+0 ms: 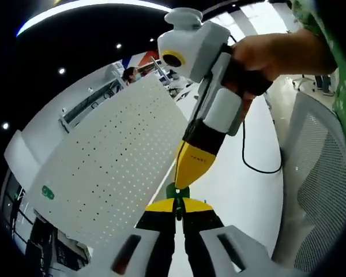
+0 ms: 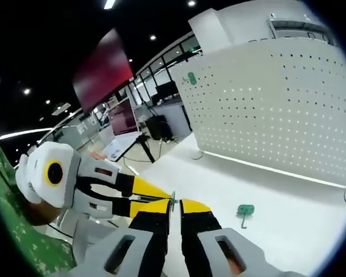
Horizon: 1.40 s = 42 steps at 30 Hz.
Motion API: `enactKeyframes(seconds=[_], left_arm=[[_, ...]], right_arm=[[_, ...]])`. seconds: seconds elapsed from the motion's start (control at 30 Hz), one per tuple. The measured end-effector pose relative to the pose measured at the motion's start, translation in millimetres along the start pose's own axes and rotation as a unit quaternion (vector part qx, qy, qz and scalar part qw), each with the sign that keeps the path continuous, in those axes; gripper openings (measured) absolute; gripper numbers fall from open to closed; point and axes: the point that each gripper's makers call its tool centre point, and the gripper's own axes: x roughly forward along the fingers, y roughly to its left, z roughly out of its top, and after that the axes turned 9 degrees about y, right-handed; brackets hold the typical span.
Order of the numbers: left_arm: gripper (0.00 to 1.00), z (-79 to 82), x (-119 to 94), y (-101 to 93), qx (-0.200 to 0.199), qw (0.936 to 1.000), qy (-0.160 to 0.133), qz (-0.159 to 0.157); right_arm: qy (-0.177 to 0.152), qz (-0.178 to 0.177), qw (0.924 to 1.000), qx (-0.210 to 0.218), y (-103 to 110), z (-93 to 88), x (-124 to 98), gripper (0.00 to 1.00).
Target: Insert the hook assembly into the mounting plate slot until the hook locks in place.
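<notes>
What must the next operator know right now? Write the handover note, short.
Left gripper: jaws nearly together, apparently pinching a small green piece.
Right gripper: jaws nearly together, tip to tip with the left gripper at that same piece.
Things: the white perforated mounting plate stands upright on the white table; a second green hook lies loose on the table in front of it.
Done: the green piece is held up, away from the plate.
Left: carry it to the plate, push it into a slot until it locks.

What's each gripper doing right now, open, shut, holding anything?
Left gripper: shut on the green hook.
Right gripper: shut on the same hook piece; the thin edge shows between its tips.
</notes>
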Motion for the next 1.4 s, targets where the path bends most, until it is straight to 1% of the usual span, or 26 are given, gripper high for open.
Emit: enactKeyframes(seconds=[0.07, 0.13, 0.2, 0.23, 0.33, 0.4, 0.47, 0.67, 0.8, 0.87, 0.97, 1.07, 1.2, 1.3, 1.4], left_arm=[[0.03, -0.8, -0.4, 1.8, -0.023, 0.9997, -0.005, -0.004], [0.03, -1.4, -0.8, 3.5, -0.055, 0.9983, -0.013, -0.010], [0.03, -2.0, -1.6, 6.9, -0.089, 0.9957, -0.021, -0.014], [0.03, -2.6, -2.2, 9.8, -0.107, 0.9938, -0.025, -0.015], [0.03, -3.5, -4.0, 16.6, -0.139, 0.9897, -0.032, -0.012], [0.03, -4.2, -5.6, 21.1, -0.165, 0.9855, -0.037, -0.012], [0.03, -3.7, -7.7, 24.8, -0.180, 0.9826, -0.045, -0.014], [0.03, -5.4, -11.1, 33.3, -0.206, 0.9773, -0.051, -0.008], [0.03, -6.6, -12.3, 37.7, -0.218, 0.9746, -0.053, -0.005], [0.03, -7.2, -12.7, 39.8, -0.224, 0.9732, -0.055, -0.003], [0.03, -7.6, -13.2, 42.3, -0.234, 0.9706, -0.056, -0.003], [0.03, -7.5, -13.5, 46.2, -0.241, 0.9687, -0.058, 0.000], [0.03, -7.2, -14.7, 52.3, -0.249, 0.9667, -0.061, 0.004], [0.03, -7.6, -16.0, 58.1, -0.255, 0.9650, -0.061, 0.007], [0.03, -7.8, -17.3, 64.3, -0.267, 0.9615, -0.065, 0.009]], right_arm=[[-0.010, -0.001, 0.9999, -0.006, 0.8, 3.7, -2.6, 0.07], [-0.020, -0.003, 0.9997, -0.014, 1.2, 7.5, -4.9, 0.09], [-0.030, -0.003, 0.9993, -0.022, 2.6, 11.5, -7.7, 0.10], [-0.040, -0.005, 0.9988, -0.028, 2.7, 15.3, -9.5, 0.11], [-0.052, -0.009, 0.9979, -0.037, 3.1, 19.6, -12.6, 0.14], [-0.057, -0.011, 0.9973, -0.043, 3.4, 21.7, -13.5, 0.16], [-0.062, -0.011, 0.9968, -0.049, 4.4, 23.2, -14.2, 0.20], [-0.073, -0.016, 0.9948, -0.069, 6.3, 27.6, -16.7, 0.30], [-0.079, -0.026, 0.9930, -0.084, 5.3, 31.0, -19.8, 0.41], [-0.085, -0.037, 0.9910, -0.097, 3.3, 33.6, -22.6, 0.46], [-0.105, -0.051, 0.9871, -0.110, 1.1, 39.8, -28.7, 0.52], [-0.121, -0.051, 0.9850, -0.113, 2.0, 44.4, -33.4, 0.54], [-0.135, -0.056, 0.9824, -0.117, 2.5, 48.5, -37.8, 0.60], [-0.143, -0.056, 0.9811, -0.118, 4.0, 51.0, -42.1, 0.63], [-0.150, -0.056, 0.9795, -0.122, 4.7, 53.1, -45.6, 0.66]])
